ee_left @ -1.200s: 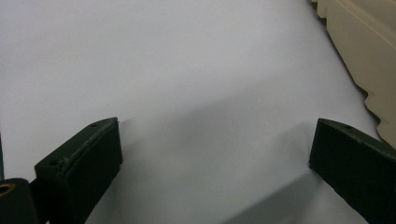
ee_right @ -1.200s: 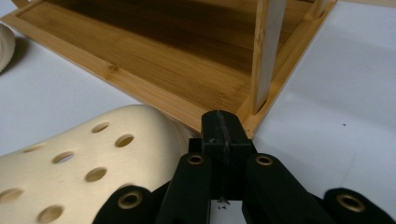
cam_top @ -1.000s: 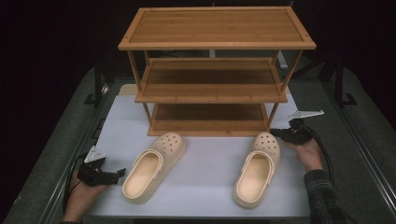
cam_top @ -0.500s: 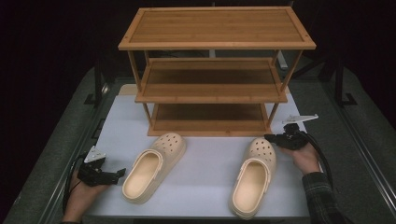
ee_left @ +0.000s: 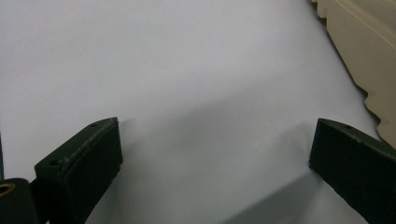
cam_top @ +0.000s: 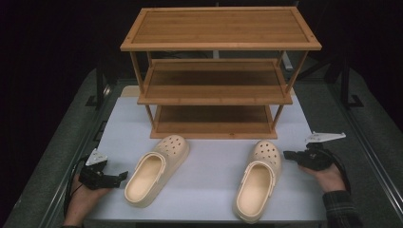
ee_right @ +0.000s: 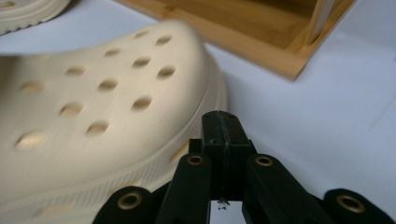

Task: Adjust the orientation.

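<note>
Left tool gapes wide over bare counter beside the left clog; right tool is pressed closed, empty, apparently just clear of the right clog.

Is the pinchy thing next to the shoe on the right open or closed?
Closed. In the right gripper view, the right gripper has its two black jaws pressed flat together with nothing between them, just beside the right clog.
</note>
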{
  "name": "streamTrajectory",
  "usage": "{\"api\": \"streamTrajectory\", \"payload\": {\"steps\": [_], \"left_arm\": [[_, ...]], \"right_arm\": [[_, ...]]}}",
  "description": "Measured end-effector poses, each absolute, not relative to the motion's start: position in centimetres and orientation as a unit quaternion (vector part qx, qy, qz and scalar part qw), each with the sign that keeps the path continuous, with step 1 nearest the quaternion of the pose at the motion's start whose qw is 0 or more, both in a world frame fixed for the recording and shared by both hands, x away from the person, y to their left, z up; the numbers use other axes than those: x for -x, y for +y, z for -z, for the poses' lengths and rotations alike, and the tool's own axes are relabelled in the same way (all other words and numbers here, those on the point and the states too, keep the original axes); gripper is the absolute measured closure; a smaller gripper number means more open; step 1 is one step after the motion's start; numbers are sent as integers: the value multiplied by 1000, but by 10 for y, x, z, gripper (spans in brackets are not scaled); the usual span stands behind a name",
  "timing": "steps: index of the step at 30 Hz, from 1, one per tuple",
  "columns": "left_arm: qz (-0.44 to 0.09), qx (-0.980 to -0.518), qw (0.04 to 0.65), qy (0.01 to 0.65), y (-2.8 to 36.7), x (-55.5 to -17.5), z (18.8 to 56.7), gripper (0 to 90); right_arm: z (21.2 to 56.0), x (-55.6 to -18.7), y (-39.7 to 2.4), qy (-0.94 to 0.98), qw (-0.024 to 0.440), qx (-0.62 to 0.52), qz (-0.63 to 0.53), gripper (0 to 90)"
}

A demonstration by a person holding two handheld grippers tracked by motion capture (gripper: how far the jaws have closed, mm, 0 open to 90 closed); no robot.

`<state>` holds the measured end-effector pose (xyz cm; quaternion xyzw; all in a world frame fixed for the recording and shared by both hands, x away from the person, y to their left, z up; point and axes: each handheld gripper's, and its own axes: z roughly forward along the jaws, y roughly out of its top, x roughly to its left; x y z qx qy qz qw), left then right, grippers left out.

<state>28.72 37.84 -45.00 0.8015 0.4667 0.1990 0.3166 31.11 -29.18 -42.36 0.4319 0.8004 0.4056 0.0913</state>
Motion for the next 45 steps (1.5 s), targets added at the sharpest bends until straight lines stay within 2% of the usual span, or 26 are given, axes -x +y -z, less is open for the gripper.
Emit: {"api": "streamTrajectory", "payload": {"steps": [10, 16, 35, 45], "left_arm": [[-199, -802, 316, 466, 379, -287, 450, 21], [-199, -802, 316, 466, 378, -287, 450, 21], [-198, -802, 316, 467, 379, -287, 450, 21], [-198, -801, 317, 467, 378, -287, 450, 21]], "right_arm": [[435, -278, -287, 819, 62, -409, -398, 900], [436, -271, -283, 824, 56, -398, -400, 900], [436, -280, -268, 835, 55, -381, -393, 900], [435, -297, -244, 842, 50, -371, -388, 900]]}}
